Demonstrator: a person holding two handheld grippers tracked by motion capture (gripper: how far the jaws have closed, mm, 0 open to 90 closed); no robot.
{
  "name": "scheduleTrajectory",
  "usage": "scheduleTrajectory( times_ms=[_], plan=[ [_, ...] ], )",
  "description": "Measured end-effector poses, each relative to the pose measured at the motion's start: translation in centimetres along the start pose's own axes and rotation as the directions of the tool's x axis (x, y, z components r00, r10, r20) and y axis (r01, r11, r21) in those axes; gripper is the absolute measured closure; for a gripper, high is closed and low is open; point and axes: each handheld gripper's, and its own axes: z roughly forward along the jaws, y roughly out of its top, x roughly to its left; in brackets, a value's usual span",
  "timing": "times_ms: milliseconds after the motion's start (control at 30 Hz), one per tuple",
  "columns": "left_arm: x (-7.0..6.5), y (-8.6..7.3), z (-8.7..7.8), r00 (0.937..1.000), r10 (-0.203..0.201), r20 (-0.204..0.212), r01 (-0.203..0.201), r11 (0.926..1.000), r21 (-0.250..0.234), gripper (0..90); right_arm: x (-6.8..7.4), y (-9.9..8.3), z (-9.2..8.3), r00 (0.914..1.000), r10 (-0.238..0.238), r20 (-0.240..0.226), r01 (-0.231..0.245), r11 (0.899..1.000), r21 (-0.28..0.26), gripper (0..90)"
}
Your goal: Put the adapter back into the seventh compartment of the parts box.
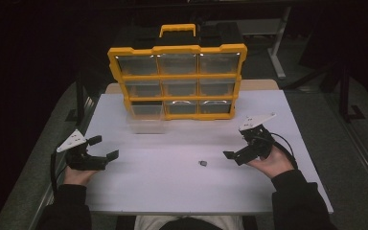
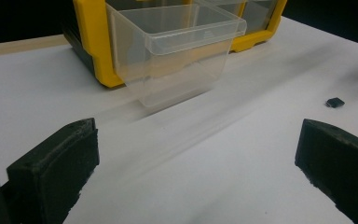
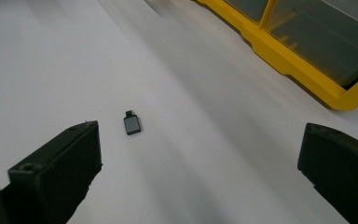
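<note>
Adapter-like black chip point(image 3: 132, 124) lies flat on the white surface point(image 1: 172, 187), well in front of the yellow drawer organizer point(image 1: 178, 76), between my claws. I judge it light, rigid and low, best pinched across its short sides. My left claw point(image 1: 102, 147) and right claw point(image 1: 238, 157) both gape, holding nothing. Its markings are too small to read.

A yellow drawer organizer point(image 1: 177, 81) stands on the white table point(image 1: 172, 187), one clear drawer point(image 2: 177, 51) pulled out.
</note>
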Motion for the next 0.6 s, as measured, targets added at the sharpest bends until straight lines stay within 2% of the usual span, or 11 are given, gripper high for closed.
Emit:
scheduleTrajectory(
  times_ms=[600],
  plan=[
    [-0.1, 0.0, -0.1, 1.0000, -0.002, 0.000, 0.002, 1.0000, -0.003, 0.0, 1.2, 2.1, 1.9, 0.9972, -0.062, -0.042, 0.064, 0.996, 0.058, 0.0]
  ],
)
